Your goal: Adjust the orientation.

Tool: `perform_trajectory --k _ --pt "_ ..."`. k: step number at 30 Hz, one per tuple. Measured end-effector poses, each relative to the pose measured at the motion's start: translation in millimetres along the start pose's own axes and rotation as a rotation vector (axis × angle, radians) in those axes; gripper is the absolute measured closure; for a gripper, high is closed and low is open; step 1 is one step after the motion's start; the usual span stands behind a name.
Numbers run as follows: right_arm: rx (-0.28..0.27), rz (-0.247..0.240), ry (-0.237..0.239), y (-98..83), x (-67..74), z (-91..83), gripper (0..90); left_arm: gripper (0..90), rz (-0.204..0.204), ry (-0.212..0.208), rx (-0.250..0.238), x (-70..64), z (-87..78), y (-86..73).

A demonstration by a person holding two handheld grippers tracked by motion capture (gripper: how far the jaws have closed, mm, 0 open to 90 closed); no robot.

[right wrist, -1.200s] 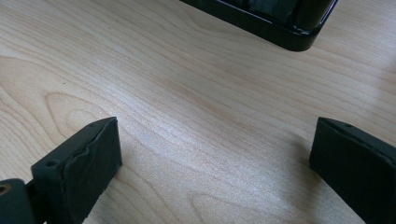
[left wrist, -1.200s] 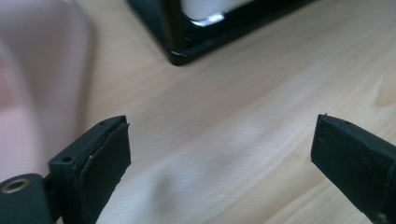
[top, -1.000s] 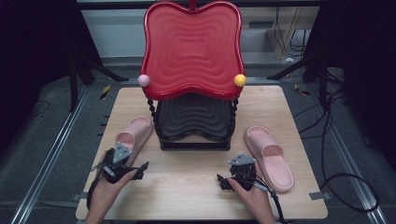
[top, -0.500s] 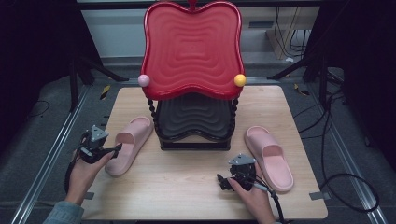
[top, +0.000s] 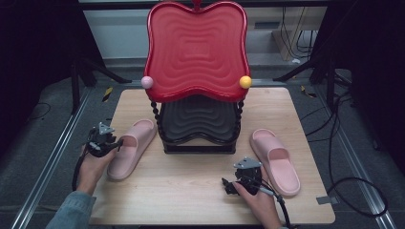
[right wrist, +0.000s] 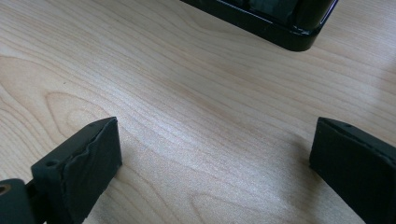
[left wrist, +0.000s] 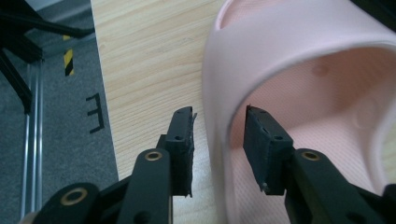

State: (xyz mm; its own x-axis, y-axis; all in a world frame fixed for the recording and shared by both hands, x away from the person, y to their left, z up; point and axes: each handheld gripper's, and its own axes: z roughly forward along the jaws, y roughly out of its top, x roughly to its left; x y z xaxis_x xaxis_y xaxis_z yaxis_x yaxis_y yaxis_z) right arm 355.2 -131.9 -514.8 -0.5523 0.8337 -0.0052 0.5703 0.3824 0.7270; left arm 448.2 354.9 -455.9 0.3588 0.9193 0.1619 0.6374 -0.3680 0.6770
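Two pink slippers lie on my wooden table (top: 191, 191), one on each side of the tiered stand (top: 198, 119) with its red upper tray and black lower one. From the high view, my left gripper (top: 107, 143) sits against the outer edge of the left slipper (top: 131, 148), near the table's left border, while my right gripper (top: 239, 181) rests low on the bare wood just beside the right slipper (top: 277, 160) without touching it.

Along my left gripper (left wrist: 218, 140) in its own view, the jaws stand on either side of the left slipper's (left wrist: 299, 60) strap wall: one black pad outside it over the wood, the other inside the foot opening. They have just been closing on that wall, and narrow gaps remain on both sides, so the pads do not yet press it. The slipper lies flat on the table (left wrist: 144, 70).

Through the right gripper view, my right gripper (right wrist: 215, 154) has its jaws spread wide apart over plain table (right wrist: 187, 93), nothing between them. The stand's black base (right wrist: 280, 28) shows ahead.
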Motion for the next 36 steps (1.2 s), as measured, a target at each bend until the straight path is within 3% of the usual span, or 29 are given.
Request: perform_trajectory --k 2,7,12,16,19,20,22,26,28,29,30,31,32,36 --pt "0.0 0.0 0.0 0.0 0.0 0.0 2.5 68.5 -0.006 0.003 0.0 0.9 3.1 0.8" --pt "0.0 0.0 0.0 0.0 0.0 0.0 2.5 77.6 -0.048 -0.041 -0.011 2.8 5.0 0.0" --pt "0.0 0.0 0.0 0.0 0.0 0.0 2.5 81.9 -0.039 -0.046 -0.013 1.3 1.0 -1.6" --pt "0.0 -0.002 0.001 0.0 -0.2 0.0 2.5 81.8 -0.029 -0.057 -0.031 -0.6 -11.2 -7.1" --pt "0.0 -0.001 0.001 0.0 -0.1 0.0 2.5 82.3 -0.004 -0.075 -0.065 -5.4 -33.4 -19.2" --pt "0.0 -0.001 0.002 0.0 -0.1 0.0 2.5 82.5 -0.004 -0.075 -0.065 -5.4 -33.4 -19.2" --pt "0.0 -0.001 0.001 0.0 -0.1 0.0 2.5 82.8 0.028 -0.084 -0.087 -11.7 -51.9 -29.8" --pt "0.0 -0.001 0.001 0.0 -0.1 0.0 2.4 83.0 0.063 -0.103 -0.101 -22.5 -68.4 -39.9" --pt "0.0 -0.002 0.001 0.0 -0.2 0.0 2.4 83.1 0.086 -0.126 -0.106 -32.5 -76.7 -45.7" --pt "0.0 -0.002 0.001 0.0 -0.2 0.0 2.4 83.1 0.112 -0.154 -0.104 -44.3 -81.6 -50.5" --pt "0.0 -0.002 0.001 0.0 -0.1 0.0 2.5 83.1 0.112 -0.154 -0.104 -44.3 -81.6 -50.5" --pt "0.0 -0.002 0.001 0.0 -0.1 0.0 2.5 83.1 0.127 -0.186 -0.101 -57.5 -82.3 -53.5" --pt "0.0 -0.002 0.001 0.0 -0.1 0.0 2.5 83.1 0.127 -0.186 -0.101 -57.5 -82.3 -53.5" --pt "0.0 -0.001 0.001 0.0 -0.1 0.0 2.5 83.1 0.18 -0.244 -0.092 -85.3 -77.4 -53.8"
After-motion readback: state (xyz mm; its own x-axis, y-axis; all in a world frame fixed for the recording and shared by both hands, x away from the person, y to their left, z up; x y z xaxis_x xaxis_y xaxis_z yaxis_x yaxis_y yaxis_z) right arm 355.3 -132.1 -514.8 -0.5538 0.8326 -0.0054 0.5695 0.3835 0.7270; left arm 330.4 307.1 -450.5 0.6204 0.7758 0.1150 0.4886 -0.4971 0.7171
